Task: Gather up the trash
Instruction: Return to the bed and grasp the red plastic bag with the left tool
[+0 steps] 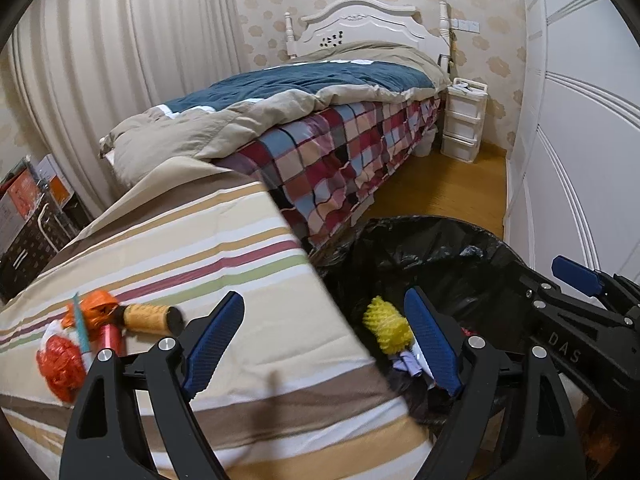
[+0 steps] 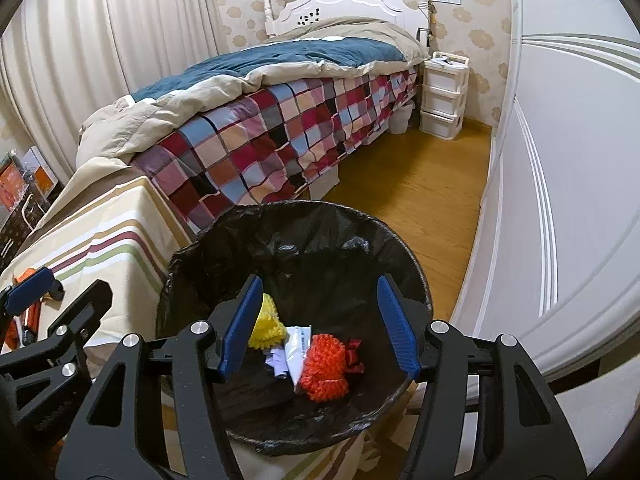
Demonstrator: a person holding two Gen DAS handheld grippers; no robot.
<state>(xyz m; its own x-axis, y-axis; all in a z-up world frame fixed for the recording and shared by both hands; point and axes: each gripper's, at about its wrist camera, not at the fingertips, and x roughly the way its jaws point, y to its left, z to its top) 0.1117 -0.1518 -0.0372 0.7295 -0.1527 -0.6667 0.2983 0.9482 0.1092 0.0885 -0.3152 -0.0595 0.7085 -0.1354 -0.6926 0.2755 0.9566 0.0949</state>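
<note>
While both tongs hang spread and empty, the step in hand reads as a return for more trash.

Right tongs: over the black-lined round bin.
Bin contents: yellow foam net, orange foam net, white wrapper, pale paper scrap.
Left tongs: over the edge of the striped-cloth bench.
Remaining on bench: orange plastic bag, tan cylinder with black ends, red net scrap.
Next move, judged: left tongs must travel left and straddle one piece.

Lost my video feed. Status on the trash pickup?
Both hand-held grippers, left and right, open, empty. Bin holds scraps. Orange wrappers wait on striped cloth. Nothing blocking.
</note>
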